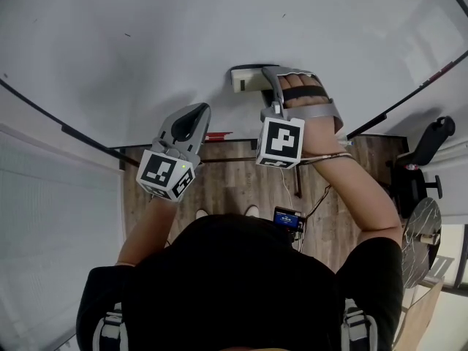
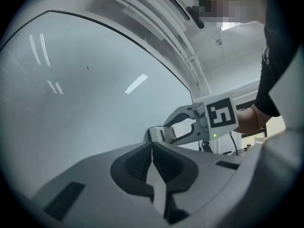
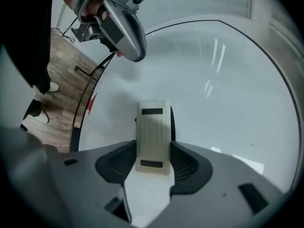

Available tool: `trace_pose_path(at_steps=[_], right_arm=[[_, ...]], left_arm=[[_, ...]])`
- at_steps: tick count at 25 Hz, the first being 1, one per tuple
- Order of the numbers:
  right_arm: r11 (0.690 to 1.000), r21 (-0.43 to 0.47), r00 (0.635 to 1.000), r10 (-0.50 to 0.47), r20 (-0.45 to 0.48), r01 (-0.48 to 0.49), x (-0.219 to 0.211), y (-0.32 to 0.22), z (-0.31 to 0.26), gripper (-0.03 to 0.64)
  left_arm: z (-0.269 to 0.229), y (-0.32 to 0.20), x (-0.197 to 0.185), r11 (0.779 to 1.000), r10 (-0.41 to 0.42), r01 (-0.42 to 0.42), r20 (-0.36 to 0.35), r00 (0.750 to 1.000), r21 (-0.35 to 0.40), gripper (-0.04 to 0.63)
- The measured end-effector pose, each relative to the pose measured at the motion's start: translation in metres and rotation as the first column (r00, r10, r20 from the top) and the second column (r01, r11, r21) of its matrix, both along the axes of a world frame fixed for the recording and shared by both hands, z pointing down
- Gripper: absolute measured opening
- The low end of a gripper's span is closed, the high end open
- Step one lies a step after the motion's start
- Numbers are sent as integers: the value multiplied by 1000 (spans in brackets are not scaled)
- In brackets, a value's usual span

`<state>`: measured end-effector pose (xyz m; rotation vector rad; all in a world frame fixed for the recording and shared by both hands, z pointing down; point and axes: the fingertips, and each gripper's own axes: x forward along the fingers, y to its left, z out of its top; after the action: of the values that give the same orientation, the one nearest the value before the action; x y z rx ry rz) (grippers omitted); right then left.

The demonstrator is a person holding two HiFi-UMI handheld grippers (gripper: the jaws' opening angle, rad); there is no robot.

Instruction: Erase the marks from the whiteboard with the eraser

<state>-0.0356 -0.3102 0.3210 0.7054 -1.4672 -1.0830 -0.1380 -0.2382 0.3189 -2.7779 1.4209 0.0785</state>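
Cream ribbed rectangular eraser (image 3: 153, 137), against the lower part of the large glossy white whiteboard (image 3: 228, 94), gripped between the 2 jaws of the right gripper (image 3: 153, 164), left gripper (image 2: 153, 167) just beside it (jaws closed together, empty)

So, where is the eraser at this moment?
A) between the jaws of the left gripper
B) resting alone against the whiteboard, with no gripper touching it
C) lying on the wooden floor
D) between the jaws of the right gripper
D: the right gripper view shows the right gripper shut on the eraser, while the left gripper is shut with nothing between its jaws.
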Motion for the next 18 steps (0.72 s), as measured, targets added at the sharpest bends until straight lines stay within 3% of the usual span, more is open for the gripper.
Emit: trace_pose_path(at_steps=[5,7,10,14,18], right_arm=[[998,-57,1000,-11,22,12,1,4,2,222],[999,-37,999,-24,44,25,3,7,-12,222],[994,103,989,-58,133,44,3,13,-78,222],[949,316,964,-95,247,12,11,15,-185,222],[944,329,956,-69,287,-31,15,-2,-211,222]], left_arm=[[5,-9,-2,1000,-3,3,-1,1000,-11,9],[6,-7,-1,1000,-2,2,-2,1000,-11,9],[4,-5,-2,1000,-1,1,-2,1000,-11,9],[5,-5,-3,1000,-6,6,-4,1000,-15,9],[6,-1,-1,1000,-6,6,-5,1000,-16,9]])
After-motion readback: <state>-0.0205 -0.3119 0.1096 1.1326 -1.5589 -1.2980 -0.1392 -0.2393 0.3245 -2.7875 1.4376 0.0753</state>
